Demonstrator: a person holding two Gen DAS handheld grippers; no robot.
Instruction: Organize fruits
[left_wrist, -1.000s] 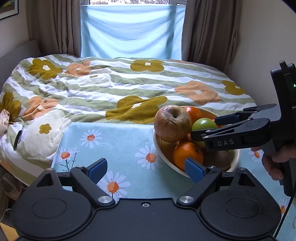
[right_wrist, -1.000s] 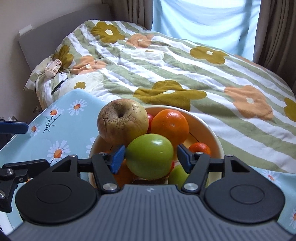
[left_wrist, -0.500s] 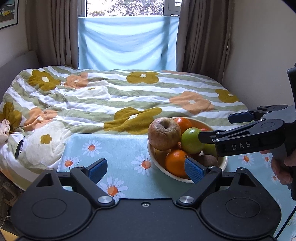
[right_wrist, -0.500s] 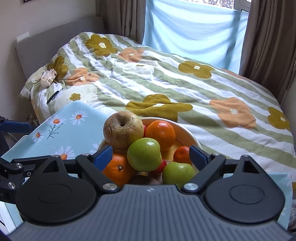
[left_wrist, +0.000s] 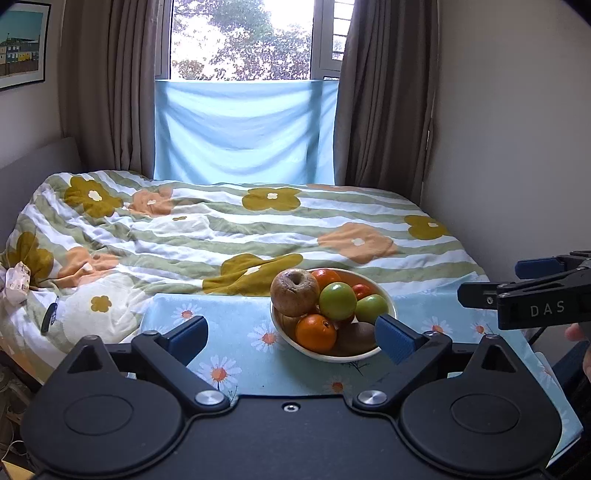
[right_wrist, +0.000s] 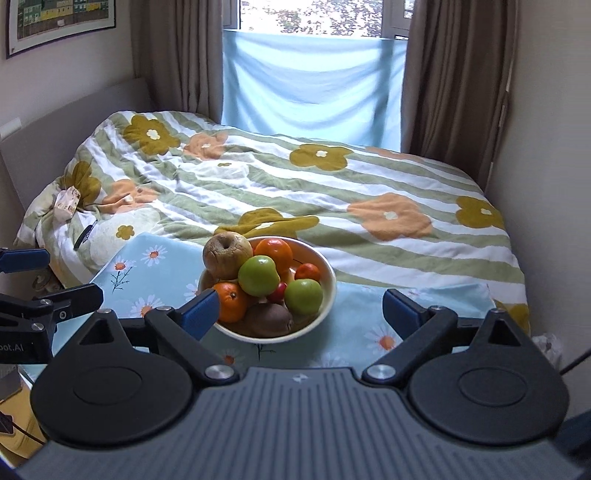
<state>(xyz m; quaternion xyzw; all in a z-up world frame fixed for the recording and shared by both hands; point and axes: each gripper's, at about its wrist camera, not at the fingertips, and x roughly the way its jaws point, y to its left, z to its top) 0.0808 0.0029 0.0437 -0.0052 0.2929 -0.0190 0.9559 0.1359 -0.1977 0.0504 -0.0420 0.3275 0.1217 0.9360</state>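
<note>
Bowl, white: on the daisy tablecloth at the bed's foot. Contents: wrinkled brown apple, two green apples, oranges, a kiwi. My left gripper: just been opening, jaws wide, nothing between. My right gripper: likewise released, empty, clear of the bowl.

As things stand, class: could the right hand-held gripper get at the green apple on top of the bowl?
Probably yes. The right hand-held gripper is open and empty, and the green apple sits exposed on top of the pile in the bowl, with nothing between them. The wrinkled brown apple crowds one side.
</note>
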